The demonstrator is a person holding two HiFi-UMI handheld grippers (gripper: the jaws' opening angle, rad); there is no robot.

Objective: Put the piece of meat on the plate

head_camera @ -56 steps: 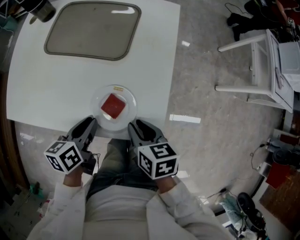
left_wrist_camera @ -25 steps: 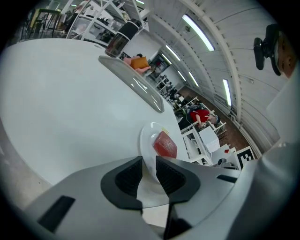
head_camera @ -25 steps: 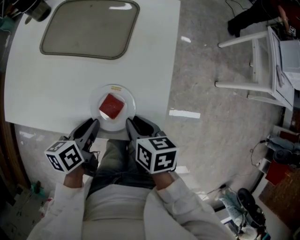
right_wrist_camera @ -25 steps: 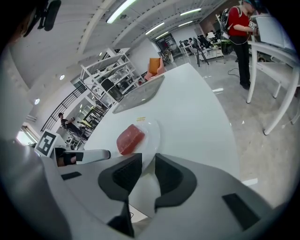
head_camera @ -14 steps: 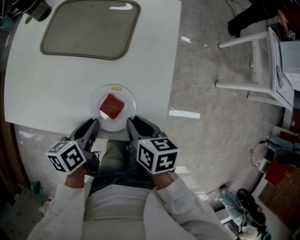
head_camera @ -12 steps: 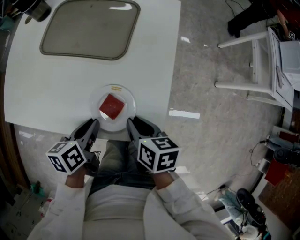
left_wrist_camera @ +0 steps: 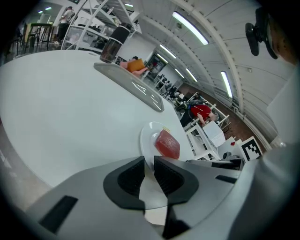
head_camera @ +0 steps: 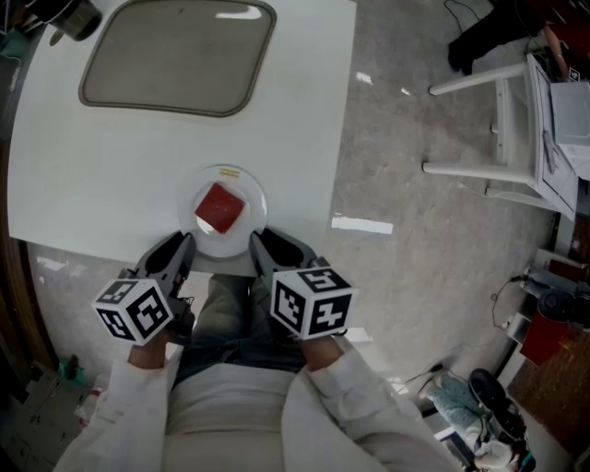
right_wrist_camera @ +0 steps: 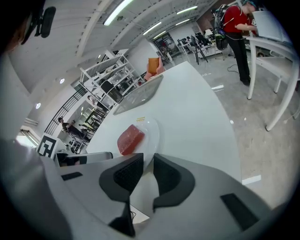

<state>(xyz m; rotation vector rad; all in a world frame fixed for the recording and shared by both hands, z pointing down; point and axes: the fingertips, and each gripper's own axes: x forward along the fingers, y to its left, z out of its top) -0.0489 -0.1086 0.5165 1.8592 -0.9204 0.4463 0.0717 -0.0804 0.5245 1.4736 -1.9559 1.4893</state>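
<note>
The red slab of meat [head_camera: 220, 208] lies on the small round white plate [head_camera: 259, 198] close to the white desk's [head_camera: 111, 166] near edge, so a forward nudge from the left tool [head_camera: 178, 245] or right tool [head_camera: 259, 243] (both drawn closed, empty, just beside the rim) could shove the plate askew.

— What is sitting along the far edge of the table [head_camera: 304, 138]?
— A grey tray [head_camera: 175, 57] is lying there, and a dark container [head_camera: 69, 20] is standing at the far left corner, just beside it.
— And off the table?
— A white frame [head_camera: 502, 129] is standing well to the right, and a white strip [head_camera: 362, 224] is lying on the floor [head_camera: 415, 286] near the right edge.
</note>
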